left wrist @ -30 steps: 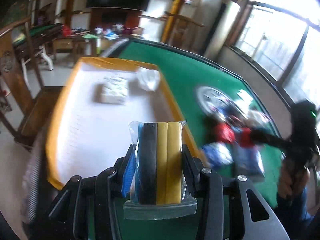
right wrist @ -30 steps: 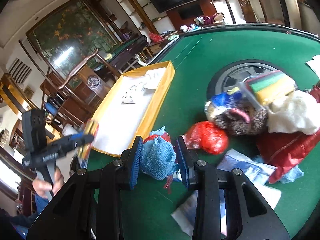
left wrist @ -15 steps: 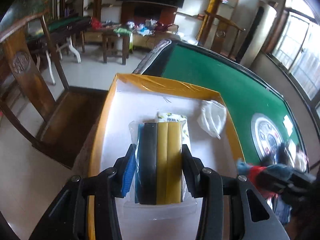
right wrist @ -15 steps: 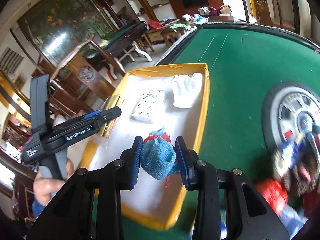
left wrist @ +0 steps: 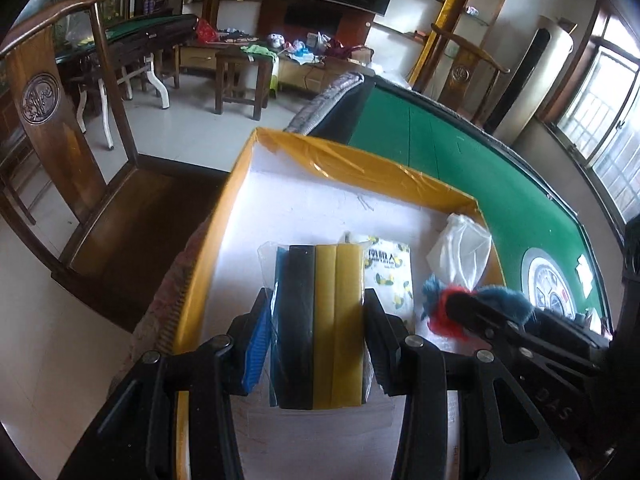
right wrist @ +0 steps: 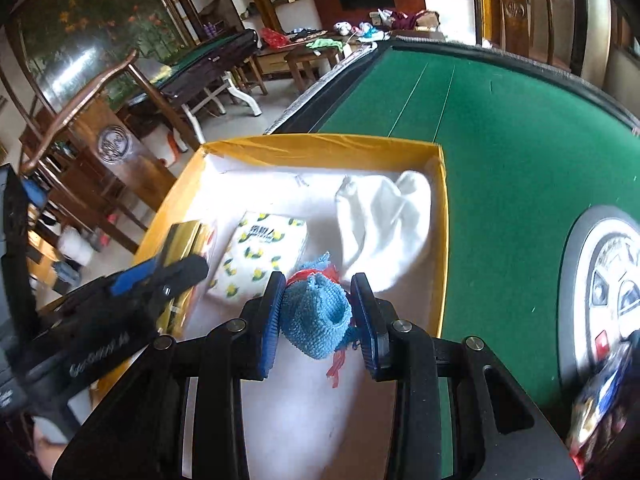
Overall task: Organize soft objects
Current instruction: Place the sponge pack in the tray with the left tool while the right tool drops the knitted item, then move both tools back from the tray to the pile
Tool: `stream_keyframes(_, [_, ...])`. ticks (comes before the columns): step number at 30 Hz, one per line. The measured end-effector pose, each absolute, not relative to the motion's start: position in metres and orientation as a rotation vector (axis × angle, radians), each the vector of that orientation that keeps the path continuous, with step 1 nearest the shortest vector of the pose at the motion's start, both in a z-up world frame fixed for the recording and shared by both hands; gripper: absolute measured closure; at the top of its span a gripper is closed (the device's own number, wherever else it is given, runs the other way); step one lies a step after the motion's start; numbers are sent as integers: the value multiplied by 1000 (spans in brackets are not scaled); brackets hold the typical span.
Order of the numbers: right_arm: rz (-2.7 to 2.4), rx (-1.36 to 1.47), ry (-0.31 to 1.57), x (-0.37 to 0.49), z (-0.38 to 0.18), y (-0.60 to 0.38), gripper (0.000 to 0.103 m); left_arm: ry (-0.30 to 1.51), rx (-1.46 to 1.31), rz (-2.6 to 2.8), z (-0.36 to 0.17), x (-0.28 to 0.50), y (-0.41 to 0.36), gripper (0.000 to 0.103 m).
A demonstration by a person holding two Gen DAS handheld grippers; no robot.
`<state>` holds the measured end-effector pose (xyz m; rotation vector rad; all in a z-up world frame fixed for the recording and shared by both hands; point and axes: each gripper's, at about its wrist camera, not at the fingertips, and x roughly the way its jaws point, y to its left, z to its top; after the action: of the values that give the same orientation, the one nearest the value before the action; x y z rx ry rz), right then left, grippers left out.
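My left gripper (left wrist: pixel 316 320) is shut on a plastic-wrapped pack of sponges (left wrist: pixel 320 320), blue, black and yellow, held over the white floor of the yellow-walled box (left wrist: pixel 360 164). My right gripper (right wrist: pixel 318 308) is shut on a bundled blue cloth (right wrist: pixel 316 320) with red fringe, also over the box (right wrist: pixel 320 148). Inside the box lie a lemon-print tissue pack (right wrist: pixel 260 260) and a white cloth (right wrist: pixel 384 220); both show in the left wrist view too, the tissue pack (left wrist: pixel 390 276) and white cloth (left wrist: pixel 460 248). The right gripper with the blue cloth (left wrist: pixel 500 304) sits at the lower right there.
The box rests at the edge of a green felt table (right wrist: pixel 500 140) with a round wheel-print patch (right wrist: pixel 608 280). A heap of other items (right wrist: pixel 600 408) lies at the far right. Wooden chairs (left wrist: pixel 60 120) stand beside the table, over a tiled floor.
Both grippers have swung from the pile on the green felt to over the yellow box, each keeping its load. The right gripper now sits close beside the left one.
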<state>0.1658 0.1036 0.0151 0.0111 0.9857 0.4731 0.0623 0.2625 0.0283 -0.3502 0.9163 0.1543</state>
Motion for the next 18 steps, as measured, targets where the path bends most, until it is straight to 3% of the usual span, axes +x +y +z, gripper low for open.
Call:
stream_keyframes(4, [448, -49, 977, 168, 11, 110, 68, 931, -354, 154, 26, 64, 263, 58])
stream_keyframes(6, [456, -52, 979, 168, 10, 111, 68, 931, -361, 155, 26, 64, 264, 53])
stream_keyframes(8, [459, -54, 974, 167, 12, 108, 66, 936, -368, 158, 26, 65, 264, 41])
stream_keyframes(11, [457, -79, 971, 168, 16, 107, 61, 944, -367, 160, 26, 66, 264, 40])
stream_keyframes(13, [459, -89, 968, 166, 18, 106, 51, 946, -365, 158, 26, 67, 263, 40])
stream_keyframes(18, [480, -69, 981, 158, 21, 103, 51, 915, -387, 160, 30, 61, 267, 40])
